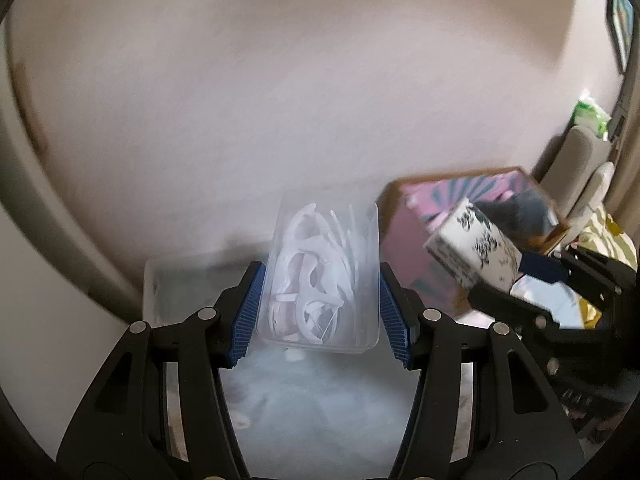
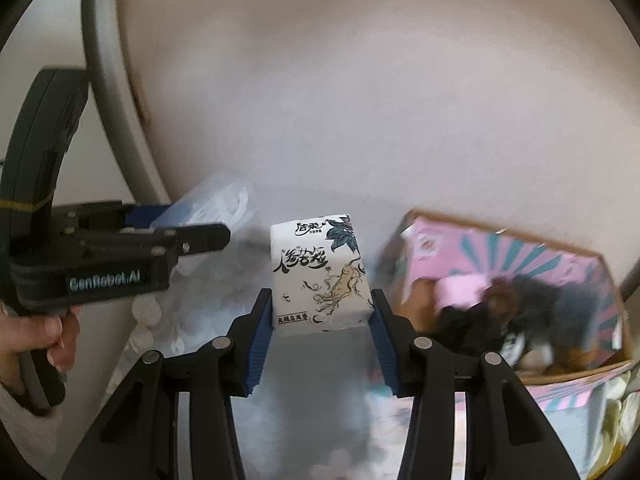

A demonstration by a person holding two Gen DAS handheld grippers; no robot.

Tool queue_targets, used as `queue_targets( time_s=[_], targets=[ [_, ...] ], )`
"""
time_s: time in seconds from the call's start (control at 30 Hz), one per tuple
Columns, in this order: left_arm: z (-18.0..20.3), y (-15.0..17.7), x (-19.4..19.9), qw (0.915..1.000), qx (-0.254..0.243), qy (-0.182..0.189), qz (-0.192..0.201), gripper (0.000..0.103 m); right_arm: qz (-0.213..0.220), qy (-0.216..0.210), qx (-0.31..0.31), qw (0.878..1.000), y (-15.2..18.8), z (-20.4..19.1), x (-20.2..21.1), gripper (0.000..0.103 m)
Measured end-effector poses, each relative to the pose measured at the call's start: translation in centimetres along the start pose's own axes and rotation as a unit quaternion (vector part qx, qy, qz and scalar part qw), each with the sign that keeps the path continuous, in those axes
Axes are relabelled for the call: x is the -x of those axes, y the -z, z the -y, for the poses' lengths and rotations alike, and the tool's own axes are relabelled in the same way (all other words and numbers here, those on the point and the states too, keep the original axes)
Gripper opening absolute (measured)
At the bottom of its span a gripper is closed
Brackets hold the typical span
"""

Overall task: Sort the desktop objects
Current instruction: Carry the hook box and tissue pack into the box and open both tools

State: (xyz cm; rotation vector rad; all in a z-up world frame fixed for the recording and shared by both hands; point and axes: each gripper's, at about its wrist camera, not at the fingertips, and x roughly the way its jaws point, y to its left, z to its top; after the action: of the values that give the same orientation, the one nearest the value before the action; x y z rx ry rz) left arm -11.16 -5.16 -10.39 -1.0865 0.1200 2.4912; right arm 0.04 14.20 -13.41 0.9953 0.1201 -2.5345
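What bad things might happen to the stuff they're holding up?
The clear box of floss picks has no lid on and tilts in the left gripper, so picks might spill. The right gripper pinches only the tissue pack's lower end; it might slip out beside the pink box.

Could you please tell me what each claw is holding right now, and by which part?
The left claw clamps the clear box of floss picks by its long sides. The right claw grips the tissue pack by its lower side faces.
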Motion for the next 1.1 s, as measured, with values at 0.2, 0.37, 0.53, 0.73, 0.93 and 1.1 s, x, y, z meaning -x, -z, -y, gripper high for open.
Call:
queue_targets(
  time_s=[0.2, 0.37, 0.53, 0.73, 0.93, 1.1],
  targets=[
    [4.5, -2.6, 1.2, 0.9994, -0.03, 0.013, 0.012, 0.052, 0.019, 0.01, -0.023, 0.999, -2.7, 4.7, 3.0, 0.043],
    [8.0, -4.1, 0.7, 0.9985, -0.047, 0.026, 0.008, 0.052, 0.034, 0.028, -0.022, 0.999, -3.8, 9.1, 5.8, 0.043],
    [11.3, -4.9, -1.2, 0.9977, -0.048, 0.047, -0.01, 0.052, 0.028, 0.046, -0.01, 0.998, -4.3, 13.4, 7.2, 0.043],
    [15.8, -4.1, -5.9, 0.9958, -0.057, 0.061, -0.038, 0.052, -0.002, 0.057, -0.006, 0.998, -4.2, 18.3, 6.9, 0.043],
    [19.1, -4.1, -10.0, 0.9948, -0.057, 0.057, -0.063, 0.052, -0.037, 0.047, -0.006, 0.998, -3.4, 21.2, 4.9, 0.043],
    [19.7, -4.2, -11.2, 0.9953, -0.049, 0.044, -0.071, 0.052, -0.05, 0.025, -0.006, 0.998, -3.2, 21.8, 3.3, 0.043]
  ],
)
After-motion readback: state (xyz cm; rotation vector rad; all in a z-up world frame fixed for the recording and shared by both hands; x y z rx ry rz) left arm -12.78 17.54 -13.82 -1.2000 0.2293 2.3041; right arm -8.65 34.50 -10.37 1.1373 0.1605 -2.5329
